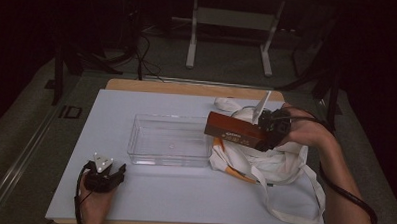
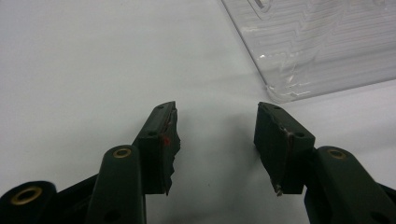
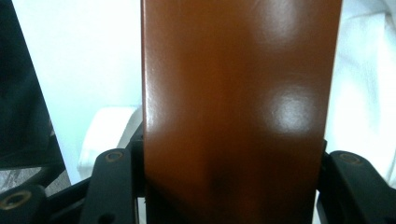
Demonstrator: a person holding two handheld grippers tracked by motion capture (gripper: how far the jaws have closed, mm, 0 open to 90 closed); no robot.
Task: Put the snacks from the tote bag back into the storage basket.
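The right gripper (image 1: 266,129) holds a brown box (image 1: 234,131) by one end, its fingers clamped on the box's two long sides; the box lies nearly level in the air, its far end reaching over the right rim of a clear tray (image 1: 135,135) and its body above a white cloth bag (image 1: 280,162). In the right gripper view the glossy brown box (image 3: 238,107) rises between the fingers (image 3: 114,182), with white cloth beside it. The bag lies crumpled on the right part of the table (image 1: 85,138), just beside the tray, with an orange strip (image 1: 237,173) showing under its left edge and its long handles trailing toward the near right corner. The tray stands at the middle of the table. The left gripper (image 1: 104,171) rests low at the near left of the table, well apart from the box, near the tray's near left corner. In the left gripper view its fingers (image 2: 161,140) stand apart with nothing between them, bare table below, and a corner of the tray (image 2: 289,91) lies just ahead to the right.
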